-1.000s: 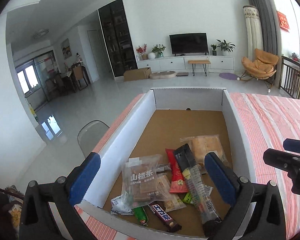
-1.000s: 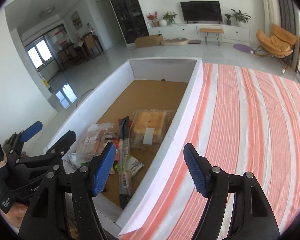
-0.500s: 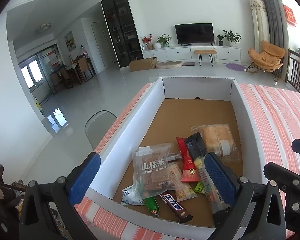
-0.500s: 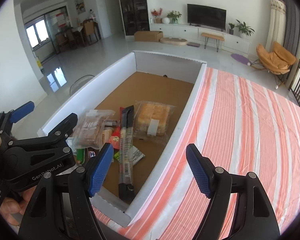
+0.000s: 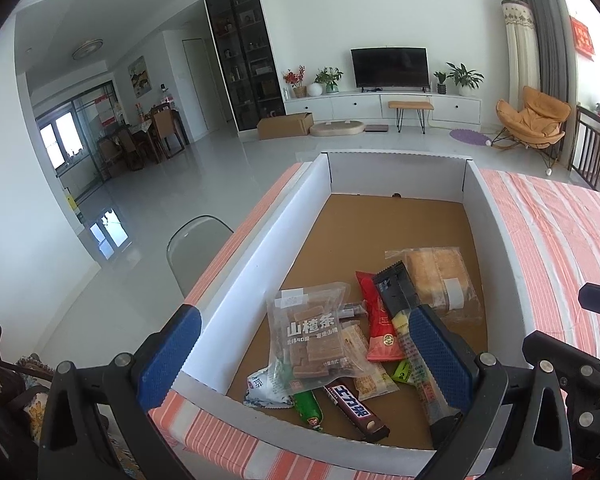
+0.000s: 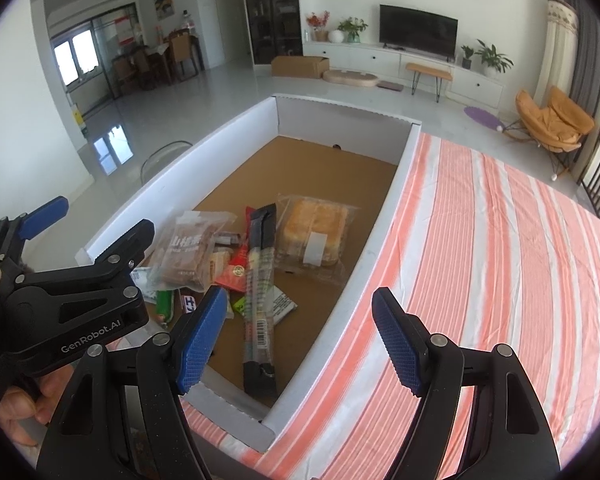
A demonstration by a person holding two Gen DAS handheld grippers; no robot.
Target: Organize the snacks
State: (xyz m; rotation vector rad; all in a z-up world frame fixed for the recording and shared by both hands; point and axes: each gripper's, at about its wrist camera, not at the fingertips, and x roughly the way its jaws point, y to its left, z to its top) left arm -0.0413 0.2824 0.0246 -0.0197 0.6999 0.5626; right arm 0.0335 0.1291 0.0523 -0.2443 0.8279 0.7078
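Observation:
A white cardboard box (image 5: 256, 264) with a brown floor sits on a striped tablecloth and holds a heap of snacks at its near end. A clear bag of brown hawthorn strips (image 5: 312, 336), a red packet (image 5: 378, 320), a long black stick pack (image 5: 404, 320), a bread pack (image 5: 440, 276) and a chocolate bar (image 5: 354, 406) lie there. My left gripper (image 5: 304, 358) is open and empty above the near end. My right gripper (image 6: 300, 340) is open and empty over the box's right wall (image 6: 364, 264). The stick pack (image 6: 260, 272) and bread pack (image 6: 314, 232) show there too.
The orange-and-white striped tablecloth (image 6: 480, 260) spreads to the right of the box. A grey chair back (image 5: 196, 244) stands left of the table. The far half of the box floor (image 5: 392, 220) is bare. A living room with a TV lies beyond.
Both grippers have pulled back and risen, so the box's near wall and more tablecloth show. Both stay open and empty. The snacks have not moved.

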